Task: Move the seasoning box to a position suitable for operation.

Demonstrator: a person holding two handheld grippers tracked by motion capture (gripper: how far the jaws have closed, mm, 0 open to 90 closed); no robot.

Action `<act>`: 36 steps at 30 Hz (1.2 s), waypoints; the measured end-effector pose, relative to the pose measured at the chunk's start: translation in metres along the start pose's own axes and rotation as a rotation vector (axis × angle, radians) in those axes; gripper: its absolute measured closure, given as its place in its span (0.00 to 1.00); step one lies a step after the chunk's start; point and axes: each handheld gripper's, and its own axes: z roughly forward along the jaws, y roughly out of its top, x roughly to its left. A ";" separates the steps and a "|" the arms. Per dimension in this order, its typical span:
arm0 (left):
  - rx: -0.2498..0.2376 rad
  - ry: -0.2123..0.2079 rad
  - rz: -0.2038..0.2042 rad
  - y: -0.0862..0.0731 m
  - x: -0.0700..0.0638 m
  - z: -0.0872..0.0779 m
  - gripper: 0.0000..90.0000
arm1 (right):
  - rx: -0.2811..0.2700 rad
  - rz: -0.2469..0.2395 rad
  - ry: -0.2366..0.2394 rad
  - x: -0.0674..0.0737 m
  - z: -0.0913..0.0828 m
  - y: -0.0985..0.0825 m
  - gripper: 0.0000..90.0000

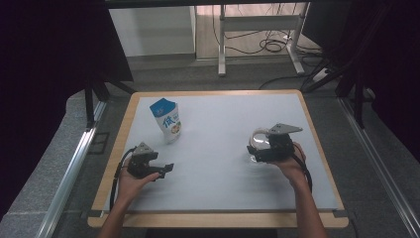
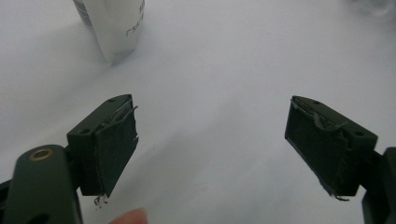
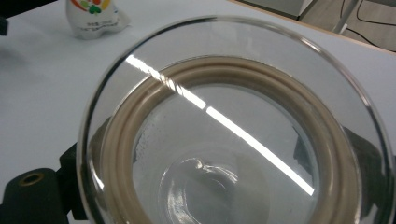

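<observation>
i have the right gripper [image 1: 261, 148] on the right half of the white tabletop [image 1: 218, 148], closed around a clear glass lid [image 1: 258, 141] with a beige sealing ring [image 3: 140, 116]. in the right gripper view the glass lid [image 3: 233, 140] sits directly between the jaws, so close that its rim runs nearly edge to edge; the jaws show dark through the glass on both sides, pressed to it. from the high view the lid sits at the gripper's front end, toward the table's middle, low over the surface; i cannot tell whether it touches the tabletop.

my left gripper [image 1: 166, 169] hangs over the left half, near the front edge, jaws spread wide with nothing between them; in the left gripper view the frayed pads [image 2: 116, 149] stand well apart over bare white surface.

a blue-and-white pouch [image 1: 167, 120] stands upright toward the back left, beyond the left gripper and well apart from the lid. its base shows at the top of the left gripper view [image 2: 116, 28].
</observation>
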 end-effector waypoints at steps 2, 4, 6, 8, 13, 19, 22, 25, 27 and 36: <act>-0.001 -0.001 -0.001 0.000 -0.002 0.000 0.19 | 0.001 -0.003 0.007 0.003 -0.001 -0.002 0.13; 0.004 -0.002 0.007 0.000 -0.004 0.001 0.19 | 0.010 -0.011 0.024 0.009 -0.002 -0.010 0.13; 0.006 -0.001 0.008 0.001 -0.004 0.001 0.19 | 0.024 -0.020 0.031 0.012 -0.002 -0.012 0.13; 0.005 0.000 0.008 0.001 -0.006 0.001 0.19 | 0.040 -0.038 0.038 0.016 -0.003 -0.014 0.13; -0.002 0.004 0.018 0.003 -0.008 -0.002 0.19 | 0.051 -0.045 0.065 0.022 -0.002 -0.020 0.13; 0.004 0.000 0.022 0.004 -0.008 0.001 0.19 | 0.056 -0.043 0.080 0.020 -0.002 -0.024 0.13; 0.008 -0.004 0.027 0.005 -0.008 0.003 0.19 | 0.058 -0.042 0.069 0.016 0.000 -0.022 0.13; 0.007 -0.003 0.032 0.005 -0.008 0.004 0.19 | 0.049 -0.045 0.073 0.009 0.004 -0.019 0.13; 0.005 -0.002 0.030 0.005 -0.008 0.003 0.19 | 0.052 -0.052 0.073 0.003 0.007 -0.016 0.13; 0.015 0.003 0.023 0.004 -0.008 0.005 0.19 | 0.074 -0.072 0.070 -0.008 0.027 -0.010 0.13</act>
